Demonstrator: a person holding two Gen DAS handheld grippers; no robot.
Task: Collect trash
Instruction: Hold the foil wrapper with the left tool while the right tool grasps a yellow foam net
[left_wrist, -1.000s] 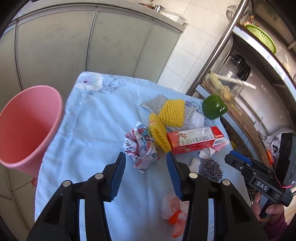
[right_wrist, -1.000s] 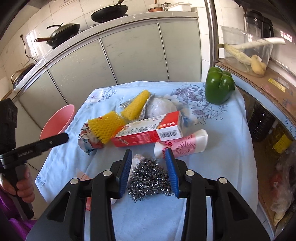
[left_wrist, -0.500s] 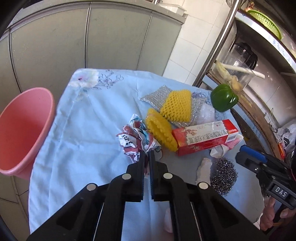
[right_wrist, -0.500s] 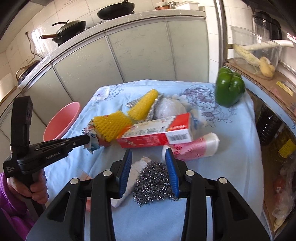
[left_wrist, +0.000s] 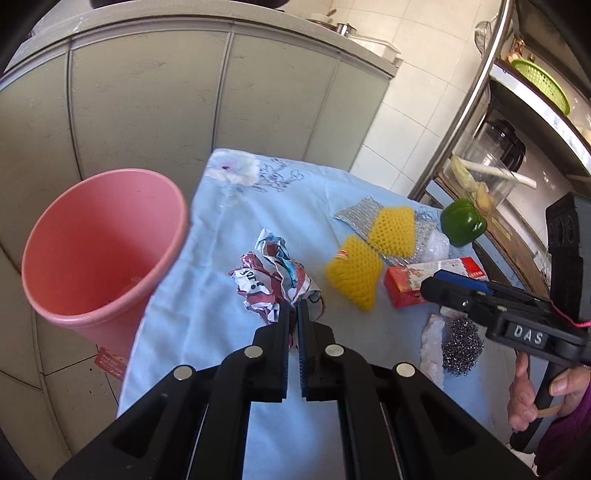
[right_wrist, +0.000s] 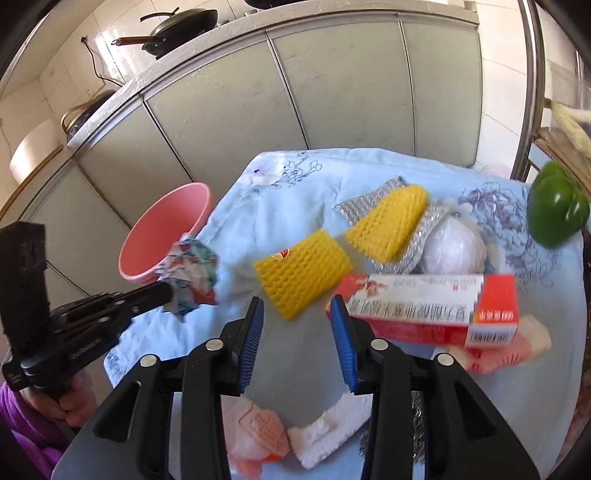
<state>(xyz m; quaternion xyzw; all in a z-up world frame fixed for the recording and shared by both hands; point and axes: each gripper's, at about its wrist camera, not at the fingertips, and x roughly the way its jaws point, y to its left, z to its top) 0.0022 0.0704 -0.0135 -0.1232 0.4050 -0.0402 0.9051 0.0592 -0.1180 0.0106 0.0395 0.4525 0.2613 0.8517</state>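
Observation:
My left gripper (left_wrist: 293, 308) is shut on a crumpled printed wrapper (left_wrist: 271, 275) and holds it above the blue tablecloth (left_wrist: 207, 295), right of the pink bin (left_wrist: 99, 243). The wrapper also shows in the right wrist view (right_wrist: 192, 269), next to the bin (right_wrist: 166, 229). My right gripper (right_wrist: 297, 310) is open and empty, above the cloth between a yellow foam net (right_wrist: 303, 267) and a red box (right_wrist: 424, 304). A crumpled tissue (right_wrist: 332, 432) and an orange-white wrapper (right_wrist: 255, 439) lie under it.
A second yellow net (right_wrist: 388, 218) on a silver cloth, a white bag (right_wrist: 454, 251), a steel scourer (left_wrist: 461, 343) and a green pepper (right_wrist: 557, 210) are on the table. Grey cabinets (left_wrist: 147, 110) stand behind. A metal rack (left_wrist: 517, 147) stands at the right.
My left gripper closed on the crumpled wrapper and lifted it toward the pink bin. My right gripper moved forward past the scourer toward the yellow net and red box.

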